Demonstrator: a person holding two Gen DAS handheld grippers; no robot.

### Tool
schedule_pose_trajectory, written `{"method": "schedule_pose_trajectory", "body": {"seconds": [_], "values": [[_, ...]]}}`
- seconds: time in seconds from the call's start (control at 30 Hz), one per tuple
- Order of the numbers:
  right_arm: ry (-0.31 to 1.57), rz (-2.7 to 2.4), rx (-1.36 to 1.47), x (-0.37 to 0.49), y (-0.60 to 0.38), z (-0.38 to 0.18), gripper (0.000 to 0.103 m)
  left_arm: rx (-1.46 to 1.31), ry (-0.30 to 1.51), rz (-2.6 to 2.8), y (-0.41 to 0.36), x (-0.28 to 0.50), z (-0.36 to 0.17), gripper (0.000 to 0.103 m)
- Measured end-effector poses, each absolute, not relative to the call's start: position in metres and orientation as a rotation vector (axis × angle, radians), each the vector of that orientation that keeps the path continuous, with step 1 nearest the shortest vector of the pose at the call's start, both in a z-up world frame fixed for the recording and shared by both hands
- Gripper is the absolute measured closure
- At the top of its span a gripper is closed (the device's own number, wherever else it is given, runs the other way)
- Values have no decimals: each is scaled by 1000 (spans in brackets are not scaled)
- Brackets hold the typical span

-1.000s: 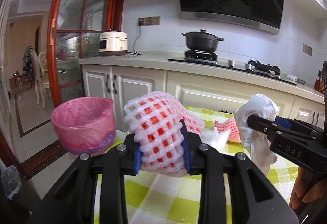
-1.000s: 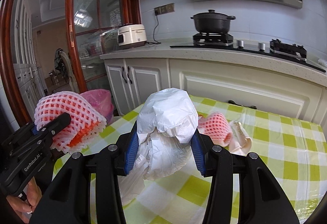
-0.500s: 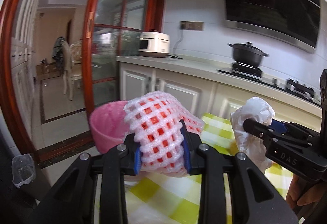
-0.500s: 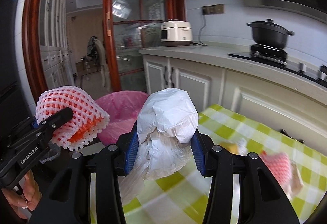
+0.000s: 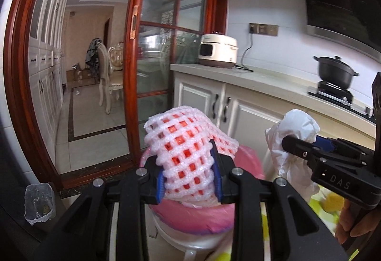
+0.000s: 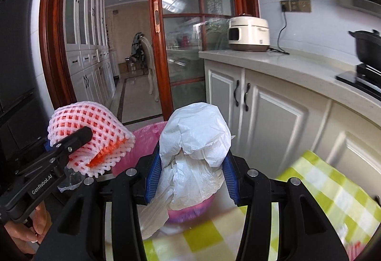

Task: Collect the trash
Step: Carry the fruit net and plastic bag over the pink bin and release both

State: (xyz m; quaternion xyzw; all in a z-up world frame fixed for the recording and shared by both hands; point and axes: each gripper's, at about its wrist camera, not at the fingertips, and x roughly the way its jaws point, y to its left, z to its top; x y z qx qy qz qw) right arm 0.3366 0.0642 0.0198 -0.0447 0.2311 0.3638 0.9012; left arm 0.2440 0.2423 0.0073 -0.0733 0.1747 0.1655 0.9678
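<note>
Foam netting (image 5: pixel 188 153) and crumpled plastic bag (image 6: pixel 195 156), both feather-light, squashy.
Left gripper (image 5: pixel 189 177) jaws clamp the netting mid-body; right gripper (image 6: pixel 190 175) jaws pinch the bag, lower centre.

- My left gripper (image 5: pixel 189 173), matt black plastic with ribbed blue pads, squeezes a soft foam net (image 5: pixel 185 149).
- My right gripper (image 6: pixel 191 174) pinches a thin, crinkled white plastic bag (image 6: pixel 194 153).
- The bin (image 5: pixel 190 215) has a glossy pink plastic liner.
- The door frame (image 5: pixel 132 70) is polished red wood.
</note>
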Motion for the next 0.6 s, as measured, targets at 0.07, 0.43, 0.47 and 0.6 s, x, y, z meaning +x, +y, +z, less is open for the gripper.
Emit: {"method": "schedule_pose_trajectory", "body": {"seconds": [0.07,0.43,0.47,0.6], "values": [[491,768,-91,348,77,17,57,-159,358,348,255,258,5,73],[555,833,-113,390,124,-9,57,-213,400,377,294,308,-17,72],[559,836,-122,392,126,-12,56,-217,404,379,297,311,-19,71],[581,847,-152,399,130,-23,47,-228,419,376,305,322,-28,62]]}}
